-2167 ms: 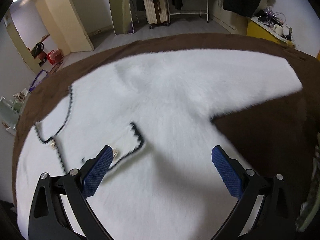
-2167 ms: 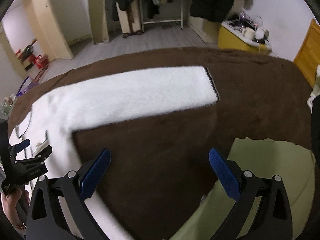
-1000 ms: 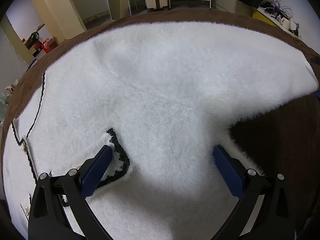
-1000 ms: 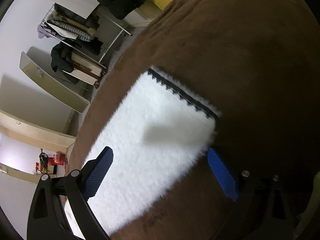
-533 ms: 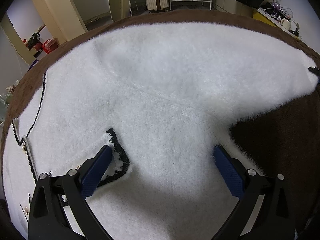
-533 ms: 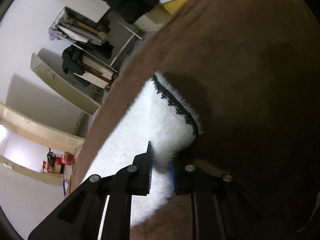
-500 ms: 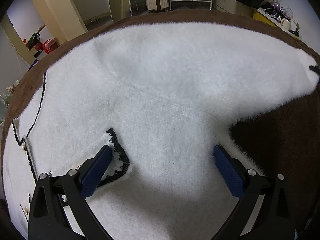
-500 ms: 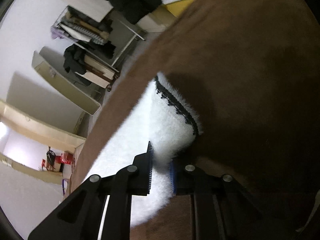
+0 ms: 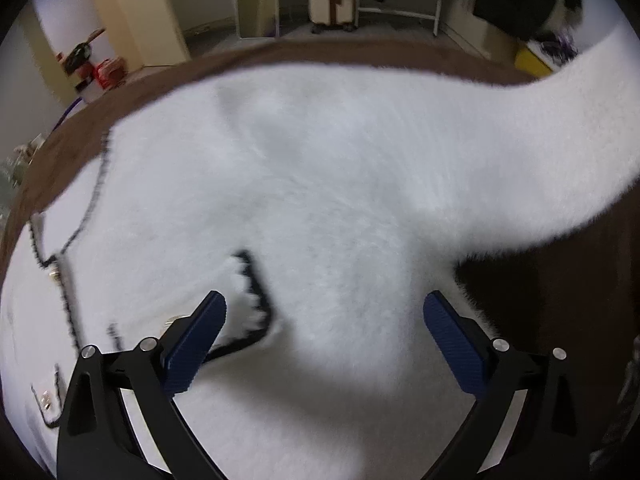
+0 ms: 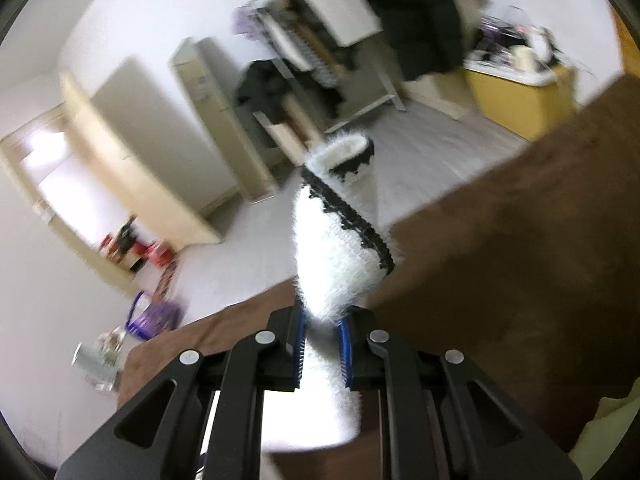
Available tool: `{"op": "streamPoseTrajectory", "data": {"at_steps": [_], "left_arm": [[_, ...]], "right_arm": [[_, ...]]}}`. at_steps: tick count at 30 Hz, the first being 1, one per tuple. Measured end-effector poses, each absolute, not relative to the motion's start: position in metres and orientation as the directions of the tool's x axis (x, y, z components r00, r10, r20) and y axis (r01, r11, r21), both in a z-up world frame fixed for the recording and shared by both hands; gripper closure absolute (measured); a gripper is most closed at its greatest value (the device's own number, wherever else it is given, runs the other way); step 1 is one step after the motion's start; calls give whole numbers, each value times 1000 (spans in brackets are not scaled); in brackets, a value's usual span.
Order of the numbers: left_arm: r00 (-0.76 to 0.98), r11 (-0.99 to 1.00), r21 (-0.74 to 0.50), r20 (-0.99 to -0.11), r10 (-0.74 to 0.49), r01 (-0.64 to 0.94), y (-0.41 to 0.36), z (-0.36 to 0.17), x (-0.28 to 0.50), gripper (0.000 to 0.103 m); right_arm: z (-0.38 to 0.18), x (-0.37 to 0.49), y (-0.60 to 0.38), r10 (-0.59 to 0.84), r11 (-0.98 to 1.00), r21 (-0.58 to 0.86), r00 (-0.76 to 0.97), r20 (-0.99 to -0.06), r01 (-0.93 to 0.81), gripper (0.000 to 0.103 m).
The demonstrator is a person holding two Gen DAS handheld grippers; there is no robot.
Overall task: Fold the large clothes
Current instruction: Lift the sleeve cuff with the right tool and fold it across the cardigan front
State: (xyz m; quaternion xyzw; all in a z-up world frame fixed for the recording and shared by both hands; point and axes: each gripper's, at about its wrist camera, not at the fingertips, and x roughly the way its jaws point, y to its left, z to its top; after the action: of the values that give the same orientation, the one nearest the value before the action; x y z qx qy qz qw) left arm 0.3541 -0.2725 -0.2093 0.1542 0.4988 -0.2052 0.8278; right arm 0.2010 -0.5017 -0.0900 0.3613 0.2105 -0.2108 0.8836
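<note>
A fluffy white cardigan (image 9: 320,184) with black trim lies spread on a brown blanket (image 9: 560,300). My left gripper (image 9: 324,320) is open just above its chest, beside a black-trimmed pocket (image 9: 248,300). Its right sleeve (image 9: 560,120) rises off the blanket toward the upper right. My right gripper (image 10: 322,340) is shut on that sleeve (image 10: 336,256) near its black-trimmed cuff (image 10: 348,156) and holds it in the air above the blanket (image 10: 520,280).
A yellow cabinet (image 10: 520,96) with clutter on top stands beyond the bed. A clothes rack (image 10: 320,60) with dark garments and a cream door (image 10: 132,152) are at the back. A pale green garment (image 10: 604,440) lies at the lower right.
My right gripper, shut on the sleeve end, has lifted it off the blanket into the air. The left gripper has pulled back a little and stays open.
</note>
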Motion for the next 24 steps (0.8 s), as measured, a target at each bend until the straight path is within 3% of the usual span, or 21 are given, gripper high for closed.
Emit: {"op": "streamPoseTrajectory", "data": {"at_steps": [5,11,17,24], "left_arm": [[481,896,45,-855,-195,443,-231,-171,349,6],[547,928,100,-828,-122,359,-158,-145,337,6],[562,957,147,-827,-19,250,-66,-137,314,6],[518,981,160,-852,81,109,27,-154,290,6]], "right_arm": [[-45,227,-447,-109,754,535,877,-468,380,89],[-6,263,-366,30,849,487,902,-430,204,89],[1,302,-280,146,886,456,880,-451,87,89],[-30,348,-172,215,929,369,812,-542,1,89]]}}
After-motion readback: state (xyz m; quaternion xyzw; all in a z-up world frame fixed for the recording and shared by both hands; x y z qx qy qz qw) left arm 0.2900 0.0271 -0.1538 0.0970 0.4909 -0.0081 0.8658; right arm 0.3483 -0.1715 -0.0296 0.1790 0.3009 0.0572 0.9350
